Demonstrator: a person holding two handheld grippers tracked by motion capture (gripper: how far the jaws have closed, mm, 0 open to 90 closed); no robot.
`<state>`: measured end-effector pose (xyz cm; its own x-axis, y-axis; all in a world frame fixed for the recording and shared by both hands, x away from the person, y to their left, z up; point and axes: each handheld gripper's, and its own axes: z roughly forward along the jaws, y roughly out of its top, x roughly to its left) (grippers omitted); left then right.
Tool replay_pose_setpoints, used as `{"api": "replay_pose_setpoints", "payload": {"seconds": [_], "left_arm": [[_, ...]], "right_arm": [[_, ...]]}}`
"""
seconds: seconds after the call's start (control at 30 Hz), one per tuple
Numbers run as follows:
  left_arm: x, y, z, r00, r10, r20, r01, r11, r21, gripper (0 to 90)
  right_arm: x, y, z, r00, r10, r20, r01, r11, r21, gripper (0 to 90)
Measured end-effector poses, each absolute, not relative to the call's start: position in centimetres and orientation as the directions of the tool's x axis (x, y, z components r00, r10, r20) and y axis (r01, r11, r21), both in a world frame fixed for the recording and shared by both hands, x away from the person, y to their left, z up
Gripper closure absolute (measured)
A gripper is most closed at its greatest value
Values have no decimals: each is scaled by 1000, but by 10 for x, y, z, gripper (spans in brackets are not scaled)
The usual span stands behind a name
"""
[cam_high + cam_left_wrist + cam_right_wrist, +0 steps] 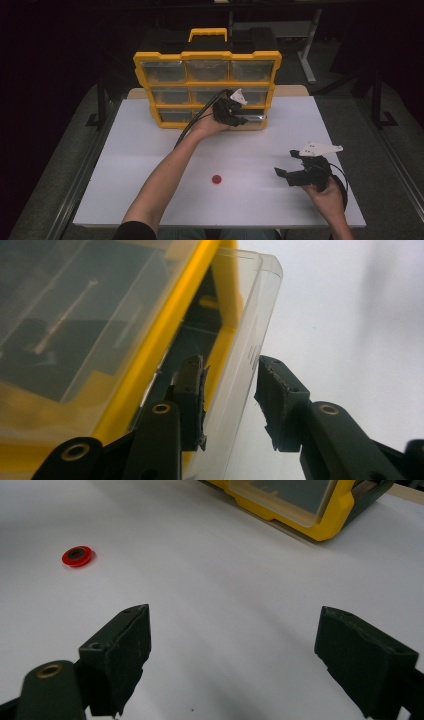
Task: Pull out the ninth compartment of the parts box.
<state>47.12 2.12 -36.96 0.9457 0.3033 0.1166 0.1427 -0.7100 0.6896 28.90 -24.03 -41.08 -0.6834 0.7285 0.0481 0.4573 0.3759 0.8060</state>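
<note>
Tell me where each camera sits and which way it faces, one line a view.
High view: above the person's side, looking forward and down on the white table; both forearms, left gripper, right gripper.
Left gripper view: on the left gripper, facing the clear drawer front between its open jaws.
Right gripper view: on the right gripper, facing across the table.
Shared: red disc, yellow organizer.

One yellow plastic organiser case [207,85] with a yellow handle stands on one white table [150,150]; it shows nine clear drawers in three rows. One small red round disc [216,179] lies before the case. Two black grippers are present.
</note>
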Motion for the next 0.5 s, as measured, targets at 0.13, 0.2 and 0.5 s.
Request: {"api": "replay_pose_setpoints", "payload": {"seconds": [0.13,0.2,0.5], "left_arm": [[470,23,-369,954,285,97,142,-712,688,646],[469,25,-369,958,276,75,147,-701,698,644],[464,32,-367,967,251,43,151,-701,697,658]], "right_arm": [[289,-240,-411,-684,728,48,457,376,806,140],[289,-241,-411,-684,728,48,455,375,808,140],[289,-240,-411,-685,727,50,457,375,807,140]]}}
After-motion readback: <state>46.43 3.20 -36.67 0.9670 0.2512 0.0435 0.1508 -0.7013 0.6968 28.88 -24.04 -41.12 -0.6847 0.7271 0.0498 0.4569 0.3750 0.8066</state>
